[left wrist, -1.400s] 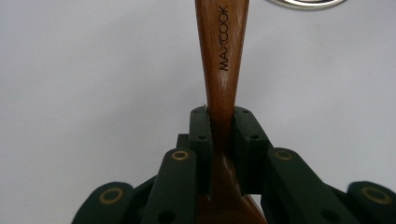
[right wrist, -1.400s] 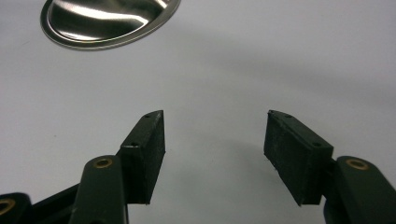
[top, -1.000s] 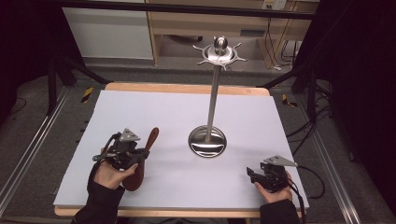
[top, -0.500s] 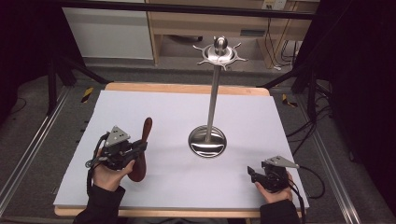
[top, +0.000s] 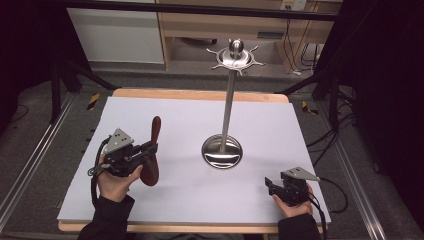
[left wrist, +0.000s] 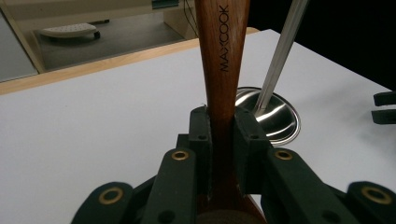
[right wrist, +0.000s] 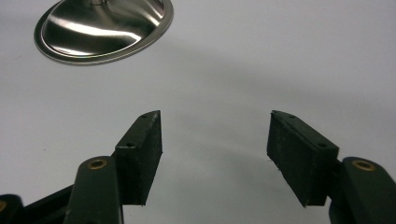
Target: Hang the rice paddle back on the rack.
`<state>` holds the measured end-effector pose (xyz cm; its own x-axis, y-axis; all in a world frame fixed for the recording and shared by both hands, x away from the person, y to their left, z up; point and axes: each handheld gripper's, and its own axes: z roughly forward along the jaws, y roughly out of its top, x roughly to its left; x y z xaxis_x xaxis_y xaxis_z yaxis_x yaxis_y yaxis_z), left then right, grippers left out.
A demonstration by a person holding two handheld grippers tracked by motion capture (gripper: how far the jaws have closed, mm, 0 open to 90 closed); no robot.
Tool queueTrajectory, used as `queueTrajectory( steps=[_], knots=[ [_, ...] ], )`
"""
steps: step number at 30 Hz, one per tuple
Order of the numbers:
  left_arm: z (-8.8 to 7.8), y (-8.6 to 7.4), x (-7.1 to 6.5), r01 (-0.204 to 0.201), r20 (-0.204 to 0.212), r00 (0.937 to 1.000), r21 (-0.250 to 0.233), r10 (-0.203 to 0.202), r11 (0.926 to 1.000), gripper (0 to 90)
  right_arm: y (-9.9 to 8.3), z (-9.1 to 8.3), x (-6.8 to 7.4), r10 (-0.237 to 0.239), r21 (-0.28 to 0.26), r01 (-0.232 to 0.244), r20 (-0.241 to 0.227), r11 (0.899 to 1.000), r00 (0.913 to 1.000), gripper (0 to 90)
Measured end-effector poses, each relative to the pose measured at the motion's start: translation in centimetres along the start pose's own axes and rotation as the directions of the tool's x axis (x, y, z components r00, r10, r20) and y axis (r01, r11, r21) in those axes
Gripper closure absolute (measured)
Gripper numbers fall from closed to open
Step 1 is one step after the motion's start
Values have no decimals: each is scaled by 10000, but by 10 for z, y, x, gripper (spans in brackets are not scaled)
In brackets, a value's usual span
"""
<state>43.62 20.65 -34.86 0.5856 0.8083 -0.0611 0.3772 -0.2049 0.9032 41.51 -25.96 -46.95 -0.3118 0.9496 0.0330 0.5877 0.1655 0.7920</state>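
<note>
A dark wooden spoon (top: 151, 150) marked MAXCOOK (left wrist: 223, 56) is clamped in my left gripper (top: 145, 150) at the table's left, handle pointing up and away, bowl end low near the hand. The jaws press on both sides of the handle (left wrist: 223, 135). A steel utensil stand (top: 227, 100) with a round base (top: 222, 151) and a hooked crown (top: 235, 56) rises at the table's centre. My right gripper (top: 270, 186) rests low at the front right, jaws wide apart with bare table between them (right wrist: 215, 154).
The white table top (top: 190, 120) has a wooden edge (top: 200, 95) at the back. Shelving (top: 225, 25) and cables (top: 320, 145) lie beyond and right of the table. The stand's base (right wrist: 102, 28) lies ahead and left of the right gripper.
The left gripper has lifted and turned the spoon so its handle stands more upright, and it has shifted slightly left. The right gripper has barely moved.
</note>
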Motion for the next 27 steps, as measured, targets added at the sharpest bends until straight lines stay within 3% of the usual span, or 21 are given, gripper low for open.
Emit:
queueTrajectory(
  steps=[6, 17, 27],
  knots=[
    [5, 12, -4, 11, 170, 9999, -306, -6, 9995, 784, 0, 0, 1, -19, -50, 19, 6, 10000, 10000, 351],
    [12, 42, -20, -531, 418, 9975, -722, 562, 9960, 784, 1, 1, 1, -62, -30, 62, 29, 10000, 10000, 352],
    [7, 64, -30, -923, 466, 9942, -1005, 973, 9906, 784, 1, 1, 1, -47, -40, 48, 27, 10000, 10000, 352]
  ],
)
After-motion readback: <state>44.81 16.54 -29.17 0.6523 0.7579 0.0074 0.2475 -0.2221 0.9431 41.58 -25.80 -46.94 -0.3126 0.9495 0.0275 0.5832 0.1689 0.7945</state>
